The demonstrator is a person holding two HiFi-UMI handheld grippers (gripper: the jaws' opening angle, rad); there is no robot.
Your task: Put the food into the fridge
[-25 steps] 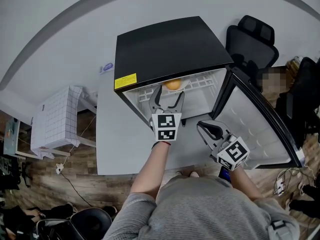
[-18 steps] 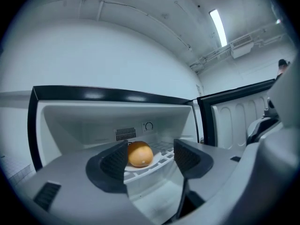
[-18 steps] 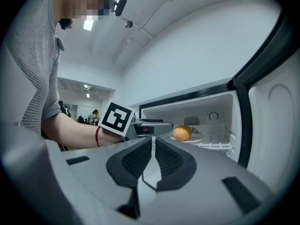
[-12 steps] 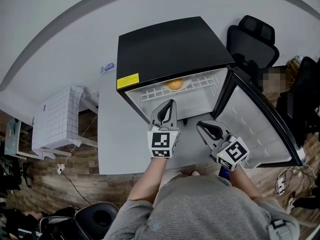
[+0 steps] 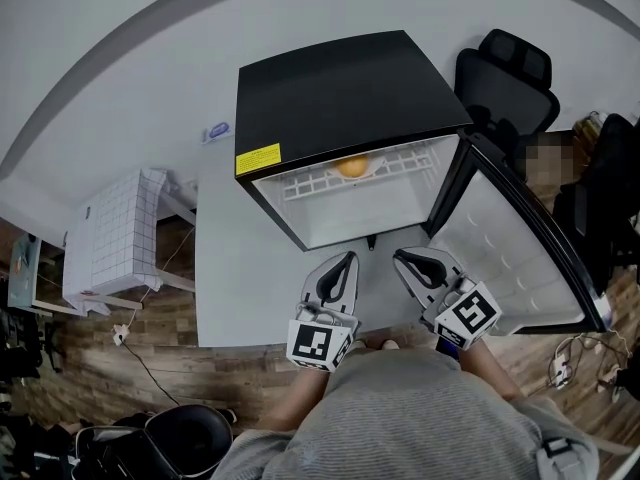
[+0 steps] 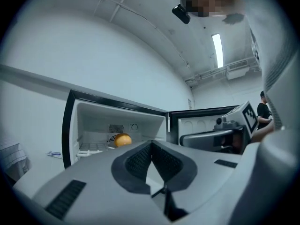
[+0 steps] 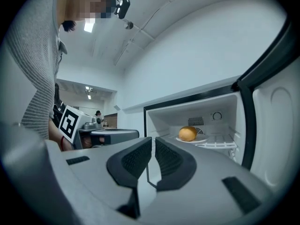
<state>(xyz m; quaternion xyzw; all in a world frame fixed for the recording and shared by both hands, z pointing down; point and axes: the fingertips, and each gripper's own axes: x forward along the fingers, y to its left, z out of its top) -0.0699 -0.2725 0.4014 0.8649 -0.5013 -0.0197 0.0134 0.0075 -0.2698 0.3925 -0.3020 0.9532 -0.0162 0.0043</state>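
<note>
An orange (image 5: 351,166) lies on a white plate on the wire shelf (image 5: 310,181) inside the open black mini fridge (image 5: 340,88). It also shows in the left gripper view as the orange (image 6: 123,140) and in the right gripper view as the orange (image 7: 187,133) on its plate (image 7: 194,139). My left gripper (image 5: 347,259) hangs in front of the fridge over the table, shut and empty (image 6: 151,145). Beside it on the right, my right gripper (image 5: 401,257) is shut too, with nothing between its pads (image 7: 153,140). Both point at the fridge opening.
The fridge door (image 5: 510,248) stands swung wide to the right. The fridge sits on a white table (image 5: 240,278). A black office chair (image 5: 505,78) stands behind on the right. A white gridded box (image 5: 110,243) is on the left, and a small object (image 5: 216,132) lies by the fridge.
My left gripper has drawn back out of the fridge toward the body and its jaws have shut empty. The orange stays on the shelf. The right gripper has barely moved.
</note>
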